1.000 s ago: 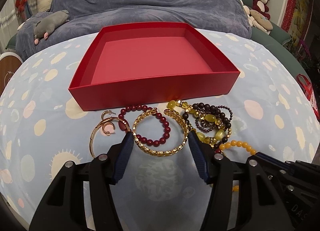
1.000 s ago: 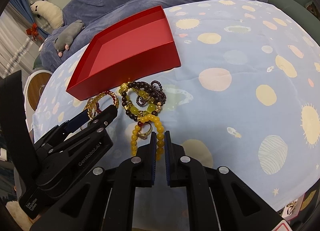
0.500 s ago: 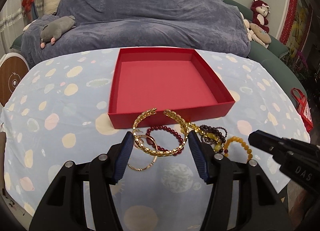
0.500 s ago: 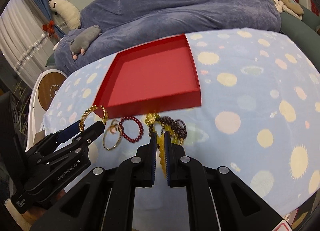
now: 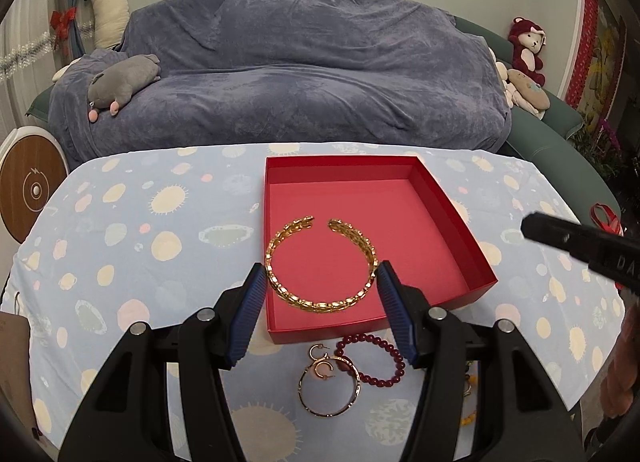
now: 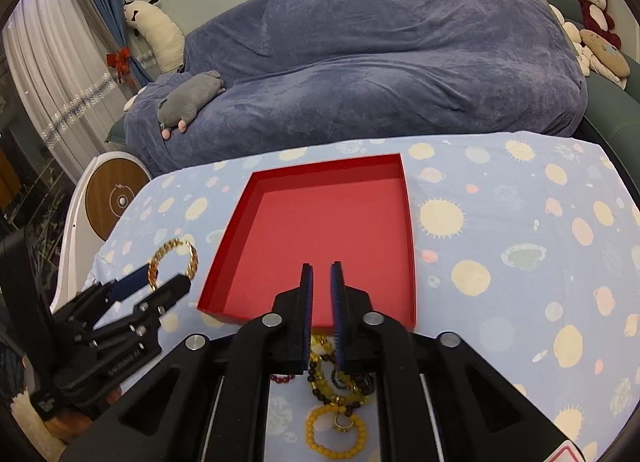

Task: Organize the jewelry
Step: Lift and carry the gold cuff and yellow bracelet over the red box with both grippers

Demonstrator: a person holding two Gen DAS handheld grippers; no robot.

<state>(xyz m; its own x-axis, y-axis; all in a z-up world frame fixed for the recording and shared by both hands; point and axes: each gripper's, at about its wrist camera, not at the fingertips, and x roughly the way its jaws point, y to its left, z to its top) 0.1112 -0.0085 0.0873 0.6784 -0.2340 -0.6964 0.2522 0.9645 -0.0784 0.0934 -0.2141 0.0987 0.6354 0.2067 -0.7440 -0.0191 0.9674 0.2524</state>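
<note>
Left gripper (image 5: 320,286), clamped on gold chain bangle (image 5: 320,262), holds it above red box (image 5: 456,218), which has nothing in it. Right gripper (image 6: 321,294): fingers nearly together, holding nothing. Approx. zero items stored; beaded bracelets (image 6: 336,378), thin gold bangle (image 5: 329,390), earrings (image 5: 320,360) remain on tablecloth (image 5: 140,246).

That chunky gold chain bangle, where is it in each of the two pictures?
Left wrist view: gold chain bangle sits centre, clamped between the left gripper fingers, in front of the red box.
Right wrist view: far left, in that same gripper.
Shared landmark: the red box.
</note>
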